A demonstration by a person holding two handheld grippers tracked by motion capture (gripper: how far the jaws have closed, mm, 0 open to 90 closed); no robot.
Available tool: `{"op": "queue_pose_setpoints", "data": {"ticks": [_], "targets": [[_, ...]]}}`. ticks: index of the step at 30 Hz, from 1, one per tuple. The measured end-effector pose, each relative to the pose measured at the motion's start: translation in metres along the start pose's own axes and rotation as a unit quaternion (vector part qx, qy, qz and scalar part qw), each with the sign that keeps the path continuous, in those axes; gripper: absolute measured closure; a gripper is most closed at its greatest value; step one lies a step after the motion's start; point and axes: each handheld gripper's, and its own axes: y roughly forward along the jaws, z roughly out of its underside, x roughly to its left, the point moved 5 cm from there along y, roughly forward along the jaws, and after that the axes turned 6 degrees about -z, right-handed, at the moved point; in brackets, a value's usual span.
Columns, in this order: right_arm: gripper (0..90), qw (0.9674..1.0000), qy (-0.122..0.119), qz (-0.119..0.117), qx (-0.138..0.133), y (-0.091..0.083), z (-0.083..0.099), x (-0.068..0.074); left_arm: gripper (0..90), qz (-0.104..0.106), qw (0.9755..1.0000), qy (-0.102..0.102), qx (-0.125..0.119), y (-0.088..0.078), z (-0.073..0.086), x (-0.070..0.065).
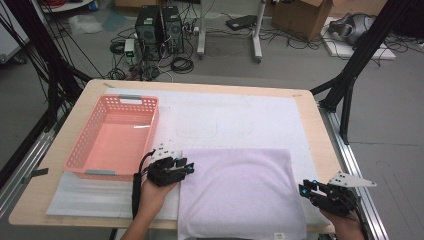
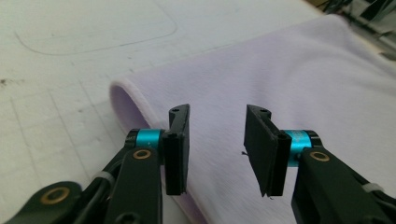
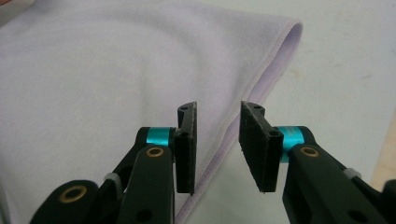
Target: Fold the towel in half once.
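High view: my left gripper [image 1: 186,166] lies low at the left edge of the folded lilac fleece cloth [image 1: 240,192], my right gripper [image 1: 306,189] at its right edge; both gape, released, gripping nothing.

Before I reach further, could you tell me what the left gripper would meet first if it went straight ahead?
Probably the lilac towel: the left gripper points across it with open jaws, low over its left edge.
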Motion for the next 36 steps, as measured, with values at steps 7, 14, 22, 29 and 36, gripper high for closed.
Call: {"op": "queue_pose_setpoints", "data": {"ticks": [7, 14, 22, 29, 36], "targets": [[66.7, 0.9999, -0.011, -0.011, 0.008, 0.013, -0.008, -0.004, 70.8, -0.081, 0.9957, 0.026, 0.039, 0.020, -0.006, 0.013], [66.4, 0.9998, -0.011, -0.004, 0.018, 0.024, -0.012, -0.009, 61.5, -0.108, 0.9939, 0.018, 0.011, 0.024, -0.009, 0.018], [45.6, 0.9995, 0.011, 0.025, 0.017, 0.056, -0.042, -0.039, 43.8, -0.083, 0.9963, -0.017, 0.019, 0.023, -0.006, 0.028], [43.5, 0.9974, 0.027, 0.041, 0.053, 0.091, -0.053, -0.064, 57.2, -0.086, 0.9955, 0.029, 0.028, 0.026, -0.005, 0.019], [66.0, 0.9970, 0.009, 0.033, 0.070, 0.093, -0.051, -0.063, 84.3, -0.077, 0.9960, 0.034, 0.031, 0.027, -0.004, 0.014]]}}
